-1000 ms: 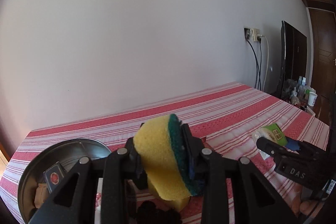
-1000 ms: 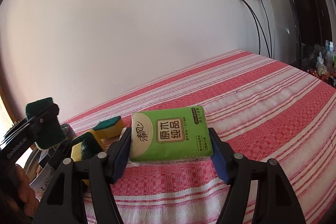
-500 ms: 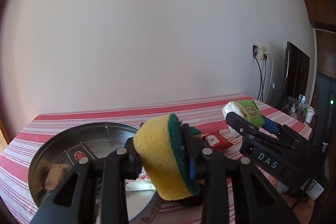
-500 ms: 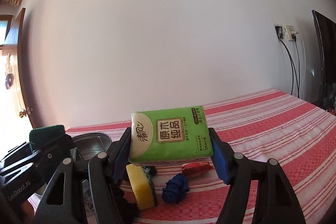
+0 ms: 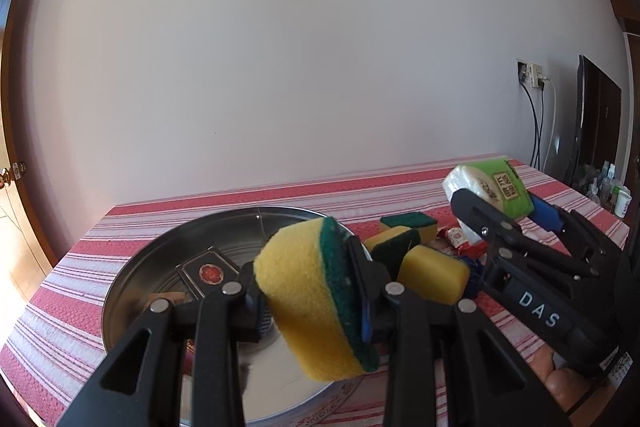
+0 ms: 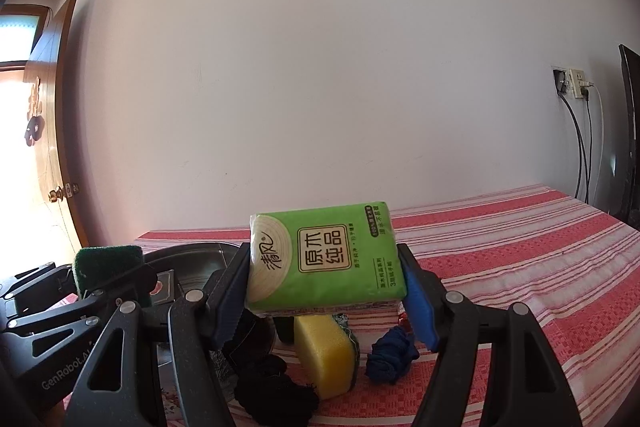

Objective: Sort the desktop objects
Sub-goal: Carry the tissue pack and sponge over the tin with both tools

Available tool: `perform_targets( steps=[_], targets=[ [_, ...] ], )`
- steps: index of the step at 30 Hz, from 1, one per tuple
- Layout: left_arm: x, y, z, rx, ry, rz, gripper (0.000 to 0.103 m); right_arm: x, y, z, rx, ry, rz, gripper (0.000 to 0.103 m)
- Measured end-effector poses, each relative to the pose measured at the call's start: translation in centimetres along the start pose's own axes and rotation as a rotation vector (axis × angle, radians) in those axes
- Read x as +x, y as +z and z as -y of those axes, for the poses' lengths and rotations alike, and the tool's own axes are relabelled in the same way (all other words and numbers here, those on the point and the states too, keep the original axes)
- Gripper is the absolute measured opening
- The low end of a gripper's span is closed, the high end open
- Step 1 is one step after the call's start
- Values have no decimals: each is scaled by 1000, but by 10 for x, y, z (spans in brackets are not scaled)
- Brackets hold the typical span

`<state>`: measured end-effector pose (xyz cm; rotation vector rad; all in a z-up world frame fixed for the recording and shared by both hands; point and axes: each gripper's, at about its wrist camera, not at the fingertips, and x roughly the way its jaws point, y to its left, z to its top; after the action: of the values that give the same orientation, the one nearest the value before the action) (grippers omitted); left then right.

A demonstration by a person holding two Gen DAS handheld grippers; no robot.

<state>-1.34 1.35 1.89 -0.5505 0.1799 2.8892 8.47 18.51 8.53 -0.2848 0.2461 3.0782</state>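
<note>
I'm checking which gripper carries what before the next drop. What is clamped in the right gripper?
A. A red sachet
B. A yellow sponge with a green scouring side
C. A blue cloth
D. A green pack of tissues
D: the right gripper has its blue pads pressed on both ends of the green tissue pack, held clear of the striped tablecloth; the sponge is in the left gripper.

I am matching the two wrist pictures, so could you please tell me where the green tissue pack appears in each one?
Left wrist view: the green tissue pack is at the right, above the table, clamped in the right tool.
Right wrist view: the pack is in the centre, held between that tool's fingers.
Shared landmark: the wall socket with hanging cables, at the right in both.
</note>
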Motion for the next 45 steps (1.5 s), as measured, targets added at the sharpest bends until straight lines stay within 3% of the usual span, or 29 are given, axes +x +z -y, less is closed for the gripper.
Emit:
perform_targets(
  steps=[19,31,37,45],
  targets=[
    [6,-5,-49,-98,106,-70,31,10,13,-50,-57,149,-31,71],
    [20,-14,-83,-167,163,-140,31,41,25,-90,-103,222,-62,71],
    [30,-19,-92,-175,191,-168,31,70,11,-104,-101,262,-131,71],
    [52,-21,-106,-195,246,-211,31,77,-5,-102,-163,240,-125,71]
  ],
)
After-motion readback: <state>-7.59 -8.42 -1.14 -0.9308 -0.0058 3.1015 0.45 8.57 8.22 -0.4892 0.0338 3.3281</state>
